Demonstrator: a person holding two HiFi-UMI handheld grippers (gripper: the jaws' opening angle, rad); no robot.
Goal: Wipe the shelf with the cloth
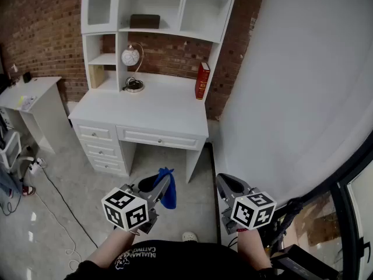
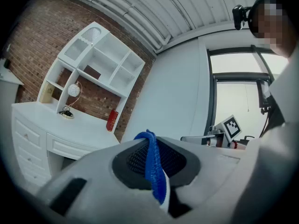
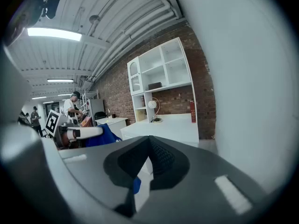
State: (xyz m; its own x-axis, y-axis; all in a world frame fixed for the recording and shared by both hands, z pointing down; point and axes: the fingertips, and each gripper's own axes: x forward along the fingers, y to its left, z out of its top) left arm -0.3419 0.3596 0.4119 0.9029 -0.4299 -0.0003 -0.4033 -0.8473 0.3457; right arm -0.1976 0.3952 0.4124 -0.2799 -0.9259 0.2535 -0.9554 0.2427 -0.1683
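While the left tongs (image 1: 164, 182) hang low before the person, they are clenched on a blue cloth (image 1: 169, 196) that droops from their tips. The right tongs (image 1: 226, 184), just beside them, are pressed together on nothing. The white shelf (image 1: 152, 32) stands on the counter (image 1: 152, 107) against a brick wall (image 1: 41, 28), well apart from the cloth.

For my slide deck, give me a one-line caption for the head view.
Left gripper shut on the blue cloth, right gripper shut and empty, facing the white desk and shelf.
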